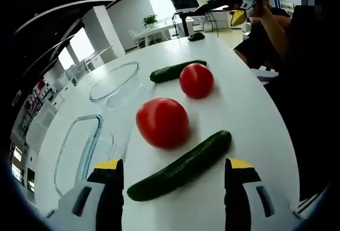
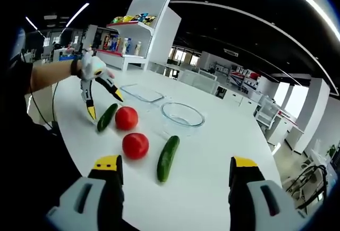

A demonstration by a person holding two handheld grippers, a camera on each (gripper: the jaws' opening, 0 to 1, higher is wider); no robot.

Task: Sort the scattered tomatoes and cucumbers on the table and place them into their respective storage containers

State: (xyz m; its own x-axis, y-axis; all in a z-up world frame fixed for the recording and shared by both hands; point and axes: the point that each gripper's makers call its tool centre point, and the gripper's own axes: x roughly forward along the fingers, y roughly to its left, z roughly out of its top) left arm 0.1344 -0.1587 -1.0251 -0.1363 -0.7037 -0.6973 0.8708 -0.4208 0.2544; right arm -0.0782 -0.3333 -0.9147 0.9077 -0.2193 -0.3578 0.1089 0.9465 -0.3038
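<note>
1. Your left gripper (image 1: pixel 174 188) hangs low over the near cucumber (image 1: pixel 180 166), fingers spread and empty, lined up to straddle it.
2. Your right gripper (image 2: pixel 174 186) is held back with its fingers wide apart too, probably to leave the left room.
3. On the white bench (image 1: pixel 249 114) both tomatoes, near (image 1: pixel 162 122) and far (image 1: pixel 196 80), and the far cucumber (image 1: pixel 175 71) lie loose, nothing sorted yet.
4. The round glass bowl (image 1: pixel 116 84) and rectangular glass dish (image 1: pixel 79 151) sit beside the produce, within easy reach for dropping.
</note>
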